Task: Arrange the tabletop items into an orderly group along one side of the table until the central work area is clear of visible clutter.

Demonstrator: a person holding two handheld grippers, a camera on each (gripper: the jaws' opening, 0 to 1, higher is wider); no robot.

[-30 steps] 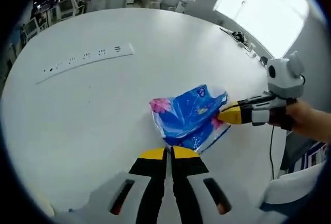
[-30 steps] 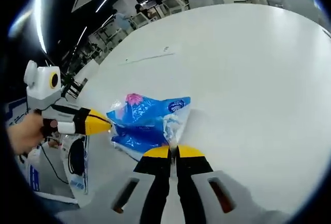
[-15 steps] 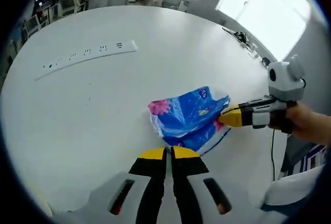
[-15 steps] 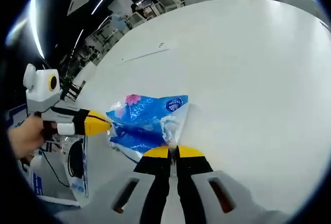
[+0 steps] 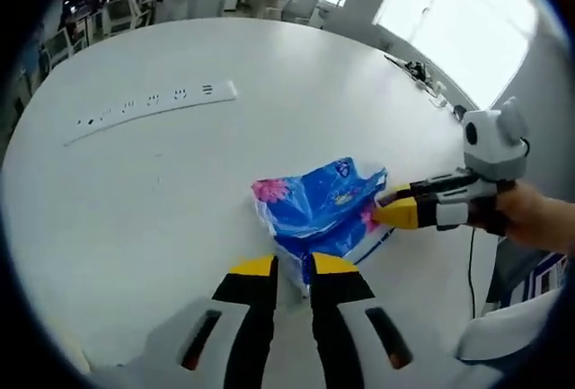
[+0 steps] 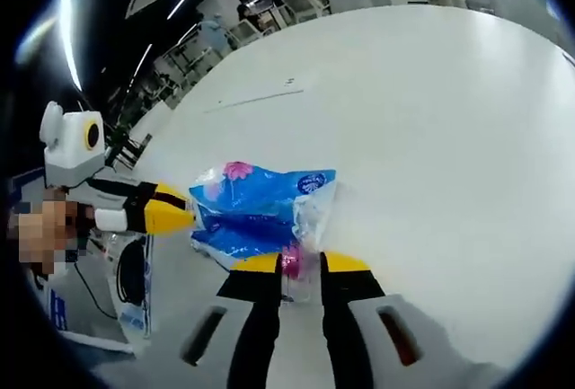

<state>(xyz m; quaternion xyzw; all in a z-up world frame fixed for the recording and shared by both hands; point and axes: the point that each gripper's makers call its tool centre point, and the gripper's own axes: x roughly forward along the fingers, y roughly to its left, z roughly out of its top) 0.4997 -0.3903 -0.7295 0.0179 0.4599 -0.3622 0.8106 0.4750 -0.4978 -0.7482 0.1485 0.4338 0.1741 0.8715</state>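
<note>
A blue plastic tissue pack (image 5: 322, 209) lies on the white counter (image 5: 135, 191), its wrapper edges between the slightly parted jaws of both the left hand-held gripper (image 5: 293, 268) and right hand-held gripper (image 6: 301, 263). They appear to be releasing it or taking fresh hold; next comes shifting it toward one edge. Beyond the left hand-held gripper a power strip (image 5: 153, 106) lies, with office desks and bright windows farther off.
</note>
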